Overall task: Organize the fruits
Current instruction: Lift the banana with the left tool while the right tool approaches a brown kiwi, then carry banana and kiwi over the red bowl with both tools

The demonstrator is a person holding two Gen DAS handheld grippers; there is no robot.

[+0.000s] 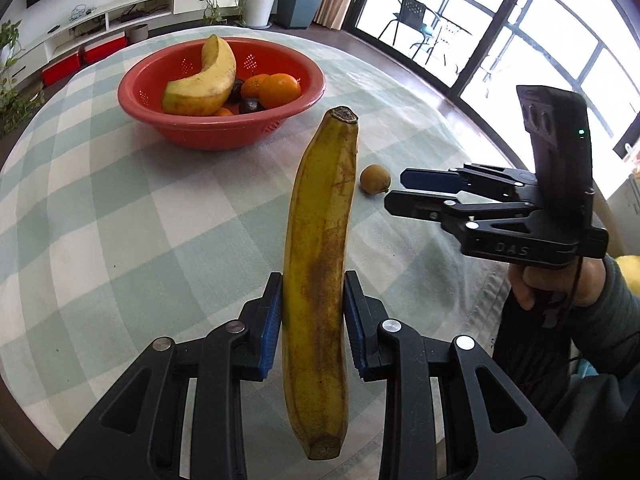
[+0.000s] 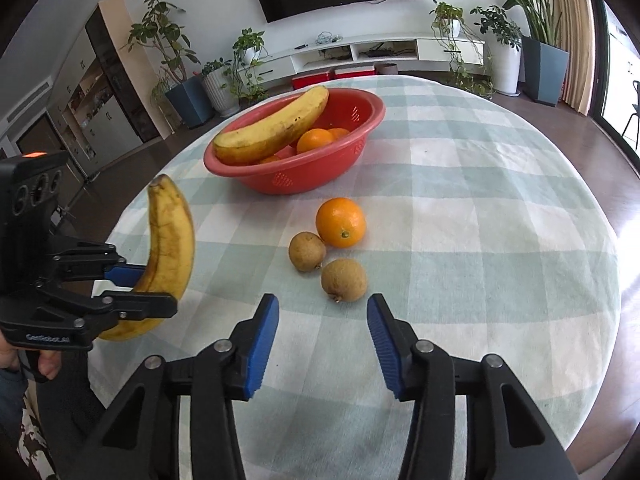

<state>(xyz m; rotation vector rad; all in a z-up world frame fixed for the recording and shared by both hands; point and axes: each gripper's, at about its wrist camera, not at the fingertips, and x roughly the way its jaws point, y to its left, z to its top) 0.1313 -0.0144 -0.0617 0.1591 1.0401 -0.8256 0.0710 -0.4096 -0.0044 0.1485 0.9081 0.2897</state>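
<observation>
a spotted yellow banana (image 1: 318, 280) stands clamped between the blue pads (image 1: 270, 328) of the left gripper (image 1: 312, 320), lifted clear of the checked tablecloth (image 1: 120, 220). the two fingers press its flanks near the lower half, so the blunt end hangs below the pads and the dark-tipped end reaches up and forward past the fingertips. seen from the right wrist, the same banana (image 2: 170, 248) curves upward out of the left gripper (image 2: 156, 292), one pad behind it and one black finger across its front.

ahead of the left fingers and a little to their left sits a red basket (image 1: 220, 92) holding another banana (image 1: 204, 80), oranges (image 1: 280, 90) and dark plums (image 1: 250, 105). a small brown fruit (image 1: 375, 178) lies on the cloth just right of the held banana's upper part, near the tips of the right gripper (image 1: 400, 190), which enters from the right; how far those fingers stand apart cannot be told from this side angle.

the right wrist view settles it: the right gripper (image 2: 322, 320) is spread wide and holds nothing. a brown fruit (image 2: 344, 280) lies just beyond the gap between its fingertips, a second brown fruit (image 2: 307, 251) lies just past it to the left, and a loose orange (image 2: 341, 222) touches that second one farther ahead. the red basket (image 2: 296, 180) sits well beyond them.
</observation>
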